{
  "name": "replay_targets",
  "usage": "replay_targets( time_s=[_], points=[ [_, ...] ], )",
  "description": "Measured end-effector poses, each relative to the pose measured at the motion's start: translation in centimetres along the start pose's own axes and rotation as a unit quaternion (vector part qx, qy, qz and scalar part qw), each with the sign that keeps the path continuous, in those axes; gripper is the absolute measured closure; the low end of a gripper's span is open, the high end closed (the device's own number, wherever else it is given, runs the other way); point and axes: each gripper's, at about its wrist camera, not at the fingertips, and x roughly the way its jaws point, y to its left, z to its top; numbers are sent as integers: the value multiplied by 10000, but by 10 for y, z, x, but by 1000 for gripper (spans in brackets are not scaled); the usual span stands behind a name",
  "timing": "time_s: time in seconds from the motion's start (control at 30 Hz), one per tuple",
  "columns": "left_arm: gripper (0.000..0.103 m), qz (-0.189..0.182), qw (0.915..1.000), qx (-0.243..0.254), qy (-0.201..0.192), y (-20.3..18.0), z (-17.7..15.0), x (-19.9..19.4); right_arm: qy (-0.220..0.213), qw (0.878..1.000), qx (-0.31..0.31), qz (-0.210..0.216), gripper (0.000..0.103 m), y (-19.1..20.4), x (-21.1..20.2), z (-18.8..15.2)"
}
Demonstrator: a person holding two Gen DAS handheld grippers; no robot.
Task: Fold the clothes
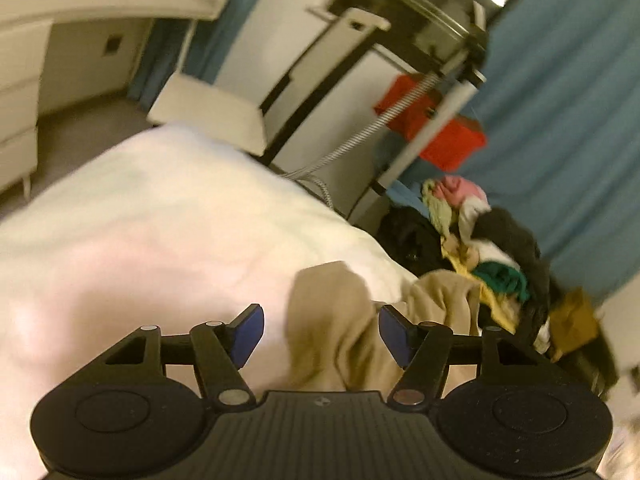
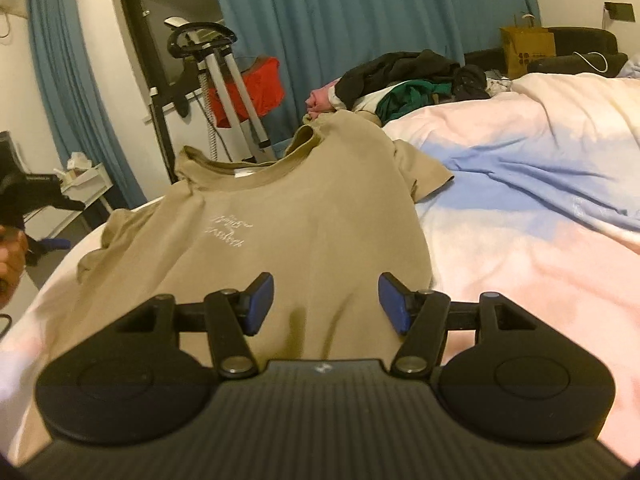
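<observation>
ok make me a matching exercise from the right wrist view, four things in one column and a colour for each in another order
Things:
1. t-shirt
2. curtain
3. paper bag
4. gripper pads

Colours:
a. dark blue
b. yellow-brown
c. beige
d. teal

Pairs: 1-c, 2-d, 3-b, 4-a
</observation>
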Motion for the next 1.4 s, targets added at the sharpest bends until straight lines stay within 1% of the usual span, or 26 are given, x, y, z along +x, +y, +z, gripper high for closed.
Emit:
replay_targets(
  time_s=[0.03,0.07,0.13,0.27,0.37,0.4,0.43,0.47,0.5,0.53,0.57,0.6,0.63,0.67,0.73,0.8,0.83,0.9,0.97,1.0,1.03,1.1,1.17,1.27,1.33,1.4],
  points=[
    [40,10,10000,-68,-12,6,1,2,15,10000,-20,37,35,2,-2,-1],
    [41,15,9999,-113,-17,11,2,4,31,10000,-40,74,34,3,-4,-2],
    [41,3,9999,-105,10,18,4,13,77,9998,-98,129,34,6,-6,-3],
    [44,-63,9998,-55,171,22,6,47,162,9996,-147,182,34,10,5,-6],
    [45,-231,9993,-29,294,19,3,70,243,9995,-89,189,33,9,18,-9],
    [50,-224,9992,54,319,15,2,76,271,9994,-82,211,33,9,22,-8],
    [59,-161,9991,184,335,9,2,82,299,9992,-79,233,33,9,25,-8],
    [66,-98,9988,313,352,3,2,87,322,9991,-119,246,33,9,28,-8],
    [96,40,9983,469,339,-3,1,91,334,9990,-139,258,32,10,29,-9],
    [100,277,9971,662,270,-10,2,92,347,9989,-159,269,27,11,30,-9],
    [101,373,9958,812,213,-18,4,92,358,9988,-179,282,20,12,31,-9],
    [101,477,9940,977,106,-26,7,90,344,9987,-201,320,20,13,31,-9],
    [101,603,9913,1163,-120,-35,13,85,345,9987,-247,292,20,16,31,-9],
    [101,779,9879,1293,-367,-41,20,78,341,9986,-285,275,20,18,30,-10],
    [101,1297,9784,1391,-804,-47,36,67,319,9986,-312,283,20,20,28,-10],
    [100,1766,9714,1276,-948,-42,47,63,313,9988,-284,260,20,20,27,-11],
    [99,1747,9731,1209,-888,-34,50,61,313,9988,-264,250,20,19,26,-11],
    [93,1469,9805,1093,-715,-18,49,53,302,9991,-230,212,20,19,25,-10],
    [80,1258,9854,960,-621,-3,42,40,265,9993,-201,149,20,19,22,-9],
    [66,1155,9878,869,-586,5,36,32,250,9994,-198,136,20,19,21,-9],
    [56,1016,9909,710,-524,13,30,24,235,9995,-195,124,20,19,20,-8],
    [52,720,9964,289,-354,32,16,5,211,9995,-198,106,20,19,19,-8],
    [46,499,9984,-176,-210,50,3,-12,196,9995,-206,101,20,20,19,-8],
    [43,55,9958,-907,79,69,-17,-13,195,9997,-155,88,20,18,17,-8],
    [43,-275,9893,-1403,286,81,-30,-10,227,9997,-61,76,20,16,15,-8],
    [40,-601,9796,-1847,511,90,-44,-4,257,9996,19,83,20,14,12,-7]
  ],
)
